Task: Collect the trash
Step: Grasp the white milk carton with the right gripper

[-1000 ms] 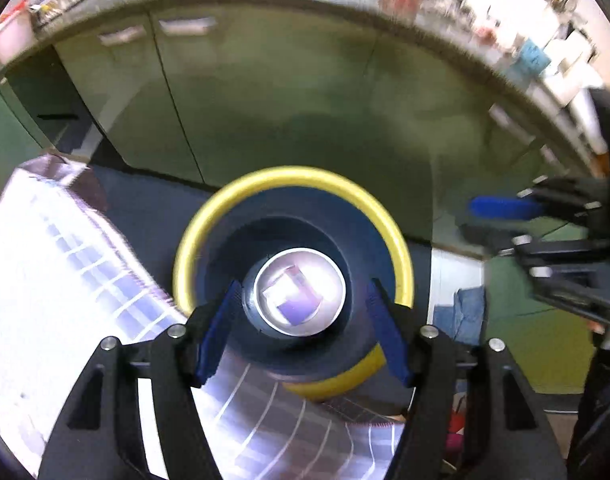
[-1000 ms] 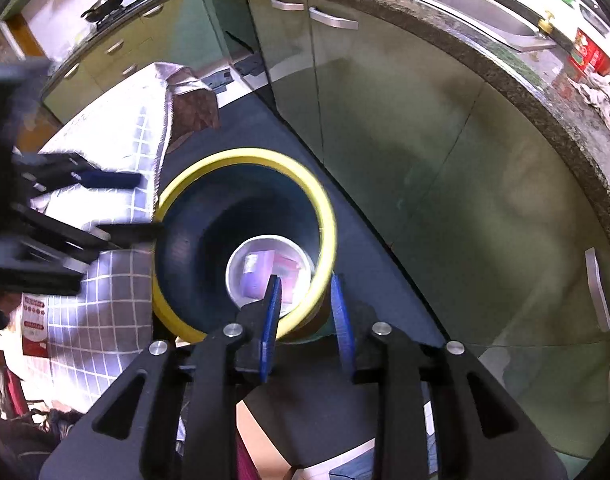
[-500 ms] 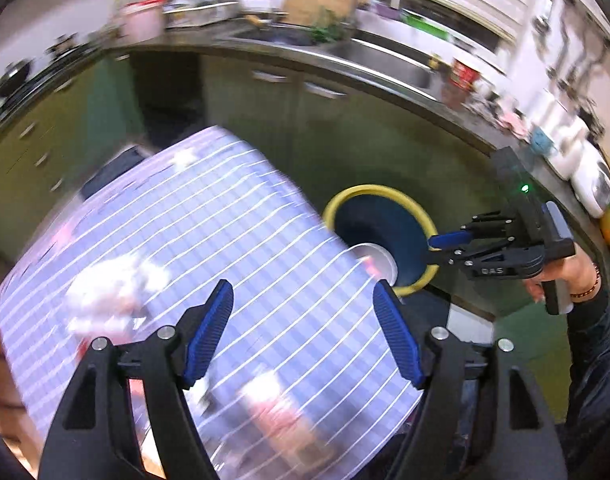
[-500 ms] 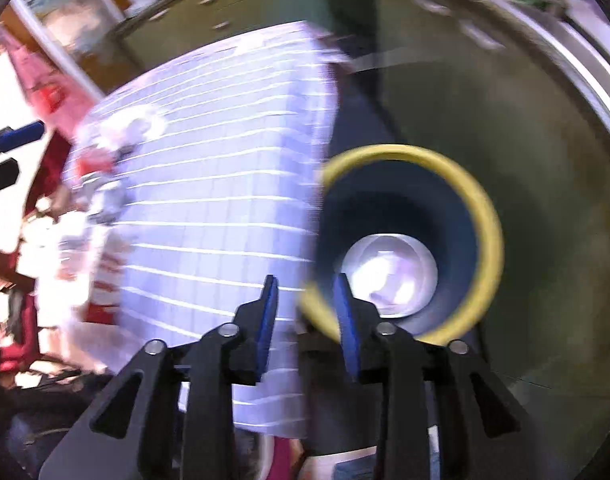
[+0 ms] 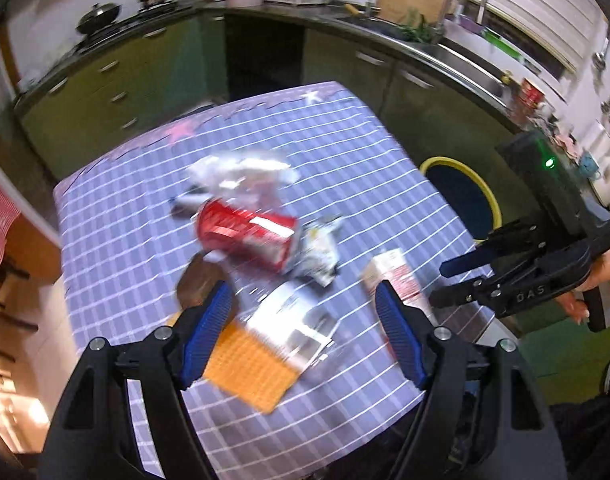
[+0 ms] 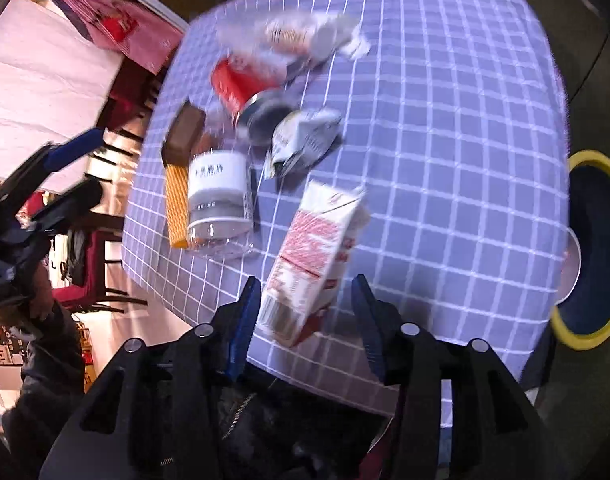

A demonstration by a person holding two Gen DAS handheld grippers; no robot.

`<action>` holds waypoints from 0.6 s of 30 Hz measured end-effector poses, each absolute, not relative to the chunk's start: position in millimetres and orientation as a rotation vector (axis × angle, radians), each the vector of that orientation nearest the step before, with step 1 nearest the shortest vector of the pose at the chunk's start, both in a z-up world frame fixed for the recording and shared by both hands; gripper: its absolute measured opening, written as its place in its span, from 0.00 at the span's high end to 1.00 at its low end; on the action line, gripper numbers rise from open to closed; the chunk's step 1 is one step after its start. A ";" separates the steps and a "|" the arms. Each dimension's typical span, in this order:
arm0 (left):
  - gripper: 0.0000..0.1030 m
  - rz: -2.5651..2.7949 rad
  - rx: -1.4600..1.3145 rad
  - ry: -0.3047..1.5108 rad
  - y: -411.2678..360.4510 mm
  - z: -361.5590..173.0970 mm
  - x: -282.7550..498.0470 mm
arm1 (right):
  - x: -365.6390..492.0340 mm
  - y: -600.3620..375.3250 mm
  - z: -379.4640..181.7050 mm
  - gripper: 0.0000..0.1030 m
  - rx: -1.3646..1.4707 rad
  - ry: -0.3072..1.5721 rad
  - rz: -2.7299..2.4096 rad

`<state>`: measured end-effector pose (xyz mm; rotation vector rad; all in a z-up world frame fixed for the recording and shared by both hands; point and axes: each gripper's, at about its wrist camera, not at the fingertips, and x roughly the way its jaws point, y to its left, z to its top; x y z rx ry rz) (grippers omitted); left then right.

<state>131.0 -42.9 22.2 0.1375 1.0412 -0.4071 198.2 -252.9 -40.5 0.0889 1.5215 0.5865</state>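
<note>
Trash lies on a table with a purple checked cloth: a red can, a crumpled white bag, a crumpled wrapper, a clear jar with a white label, an orange waffle piece, a brown bar and a red-and-white carton. My left gripper is open above the jar. My right gripper is open, its fingers on either side of the carton's near end; it also shows in the left wrist view. A blue bin with a yellow rim stands beside the table.
Green kitchen cabinets and a counter with a sink curve round behind the table. Wooden chairs stand at the table's far side in the right wrist view. The bin holds a white cup.
Both grippers have swung away from over the bin to the table. The right gripper has opened from nearly shut and now straddles the carton. The left has stayed open.
</note>
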 end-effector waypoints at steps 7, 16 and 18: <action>0.31 -0.357 0.122 1.013 -7.5 24.5 114.5 | 194.4 -230.2 -65.5 0.52 0.022 1.620 0.494; 0.30 -0.392 0.111 1.011 -3.6 19.0 110.1 | 187.6 -205.7 -93.1 0.50 -0.074 1.663 0.435; 0.30 -0.394 0.110 1.015 -3.5 16.8 110.2 | 185.6 -204.9 -100.9 0.55 -0.070 1.676 0.437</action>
